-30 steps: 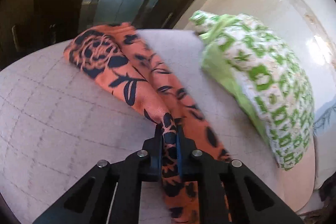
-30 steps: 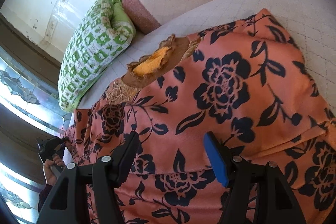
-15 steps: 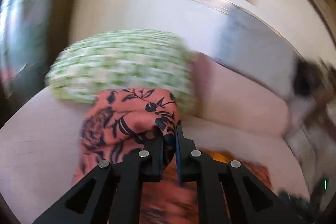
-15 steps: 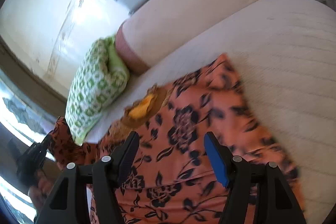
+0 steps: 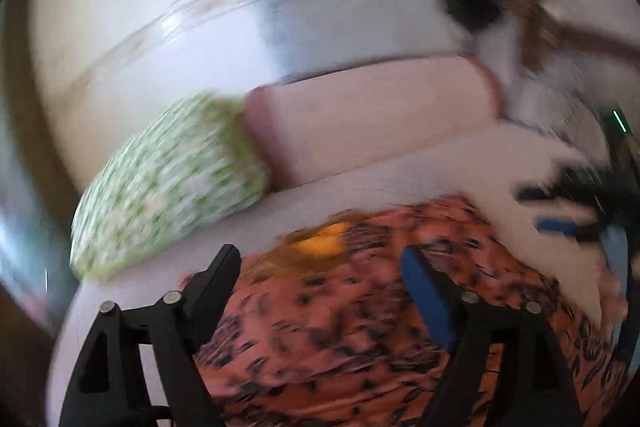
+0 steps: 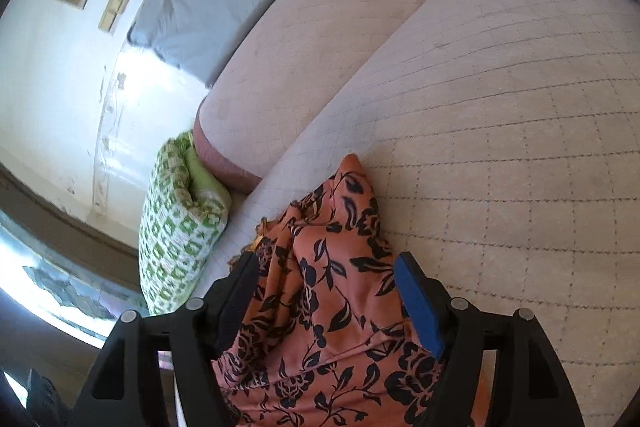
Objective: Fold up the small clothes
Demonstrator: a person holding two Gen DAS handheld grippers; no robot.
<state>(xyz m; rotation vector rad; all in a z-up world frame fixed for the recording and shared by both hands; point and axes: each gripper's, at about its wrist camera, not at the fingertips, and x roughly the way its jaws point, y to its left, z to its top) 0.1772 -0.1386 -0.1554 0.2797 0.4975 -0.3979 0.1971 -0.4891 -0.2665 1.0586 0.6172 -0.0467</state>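
Where the orange floral garment (image 6: pixel 332 311) lies bunched on the quilted mattress (image 6: pixel 520 131), it sits between the spread fingers of the right gripper (image 6: pixel 326 291), which grips nothing. Blurred left-wrist footage shows the left gripper (image 5: pixel 320 281) likewise spread, empty, over the garment. Beside it: green-patterned pillow (image 6: pixel 176 227), pink bolster (image 6: pixel 320 39).

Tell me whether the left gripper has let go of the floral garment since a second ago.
Yes. The left gripper was clamped on the orange floral garment; its jaws now stand open above it, swung toward the green pillow.
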